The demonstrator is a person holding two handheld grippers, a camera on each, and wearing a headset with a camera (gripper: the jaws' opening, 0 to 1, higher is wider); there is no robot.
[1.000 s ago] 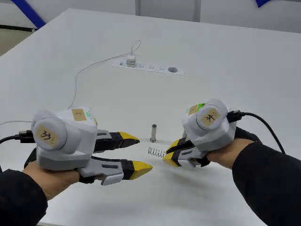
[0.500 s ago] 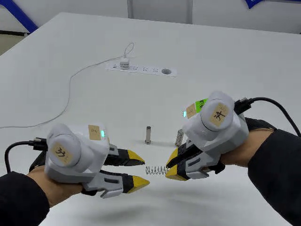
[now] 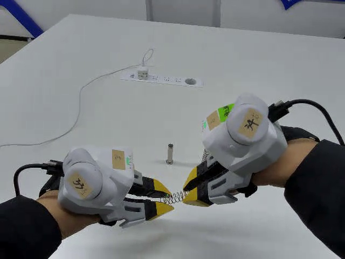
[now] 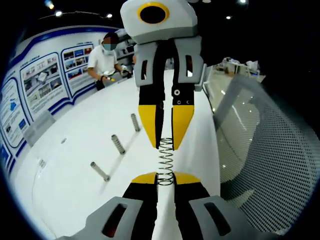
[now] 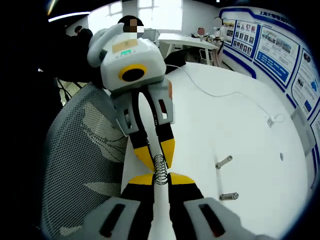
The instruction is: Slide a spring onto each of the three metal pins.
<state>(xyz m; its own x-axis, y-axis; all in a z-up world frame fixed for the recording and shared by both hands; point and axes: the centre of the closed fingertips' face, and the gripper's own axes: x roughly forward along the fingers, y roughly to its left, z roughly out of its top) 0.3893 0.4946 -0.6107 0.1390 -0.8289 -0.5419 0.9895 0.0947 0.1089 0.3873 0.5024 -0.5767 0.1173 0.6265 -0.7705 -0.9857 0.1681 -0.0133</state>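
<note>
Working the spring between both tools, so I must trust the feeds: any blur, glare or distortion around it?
Head view: even light, soft shadows, spring sharp between left tool and right tool. Left gripper view: fisheye curves the table edge, spring crisp. Right gripper view: windows blow out at the top, spring clear.

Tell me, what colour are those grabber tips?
Yellow on both the left gripper and right gripper; best in the left gripper view.
</note>
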